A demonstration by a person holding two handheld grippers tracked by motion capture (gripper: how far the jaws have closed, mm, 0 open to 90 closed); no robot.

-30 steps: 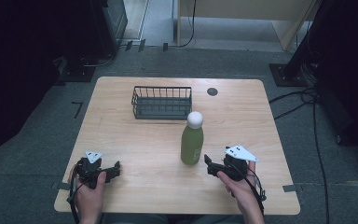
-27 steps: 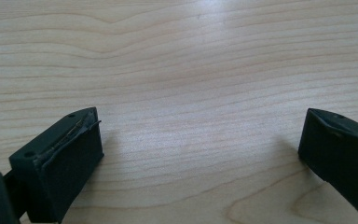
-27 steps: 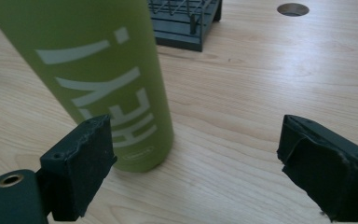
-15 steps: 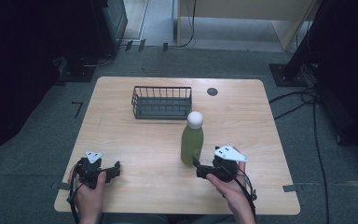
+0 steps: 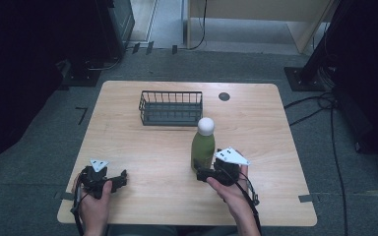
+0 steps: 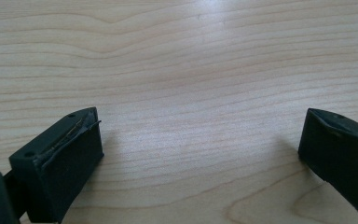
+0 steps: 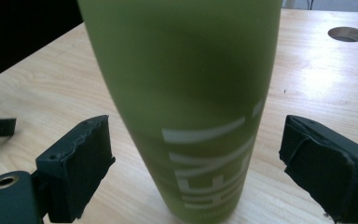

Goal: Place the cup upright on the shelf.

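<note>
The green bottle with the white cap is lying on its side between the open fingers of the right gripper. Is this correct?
Not quite. The green bottle stands upright on the table, as the high view shows. The rest holds: its white cap is on, and it sits between the open fingers of the right gripper, untouched.

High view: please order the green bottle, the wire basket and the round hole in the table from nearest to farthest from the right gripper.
From the right gripper:
1. Green bottle, just ahead.
2. Wire basket, farther back, left.
3. Round hole, near the far edge.

green bottle (image 7: pixel 186 93) upright between fingers (image 7: pixel 77 168) | untouched | wooden table (image 7: pixel 307 79)
</note>
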